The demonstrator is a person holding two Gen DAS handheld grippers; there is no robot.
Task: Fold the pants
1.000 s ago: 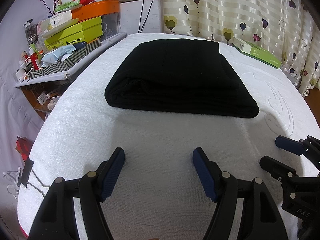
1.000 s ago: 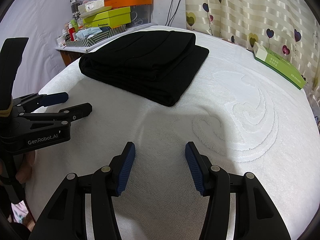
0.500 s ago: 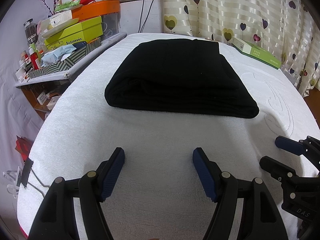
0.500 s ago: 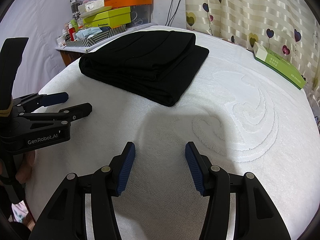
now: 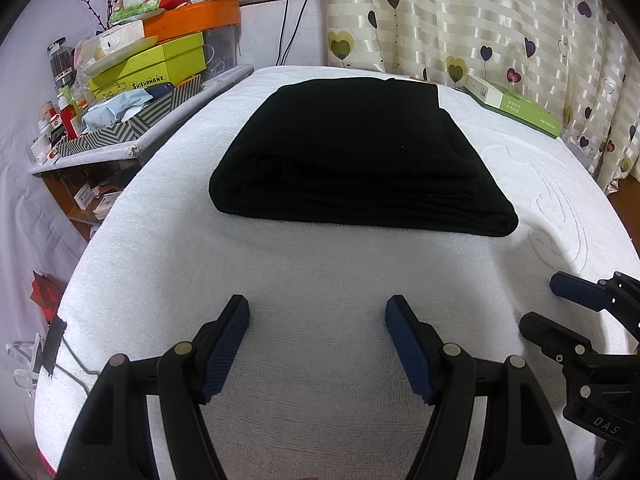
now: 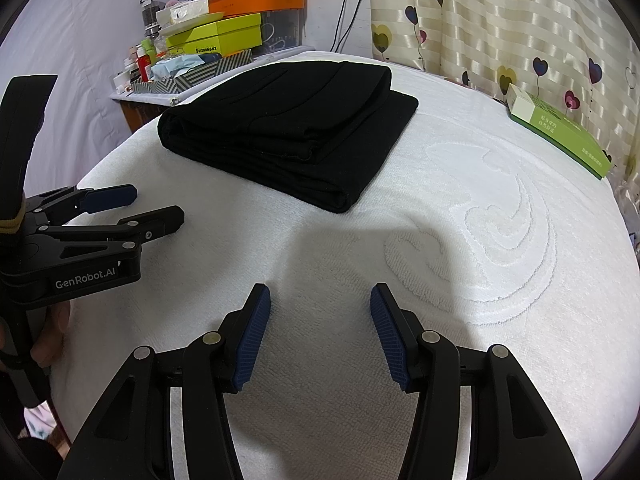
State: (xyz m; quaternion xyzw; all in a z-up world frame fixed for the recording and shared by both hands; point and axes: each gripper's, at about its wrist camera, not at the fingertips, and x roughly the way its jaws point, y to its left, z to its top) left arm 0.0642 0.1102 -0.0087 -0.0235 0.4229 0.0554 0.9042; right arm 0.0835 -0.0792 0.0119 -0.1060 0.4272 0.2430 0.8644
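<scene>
The black knit pants (image 5: 352,160) lie folded on the white towel-covered bench (image 5: 320,280), apart from both spread, empty claws — left (image 5: 318,344), right (image 6: 320,332). Any careless nudge could spill the loose top layer — undoing the stack.

A white towelling cover (image 5: 320,272) with raised swirl patterns spreads over the whole surface, and the black pants (image 5: 352,160) lie folded into a thick rectangle straight on it. Off to the right of the pants, near the curtain-side edge, a flat green box (image 5: 516,108) rests on the same cover, well apart from the fabric.
</scene>
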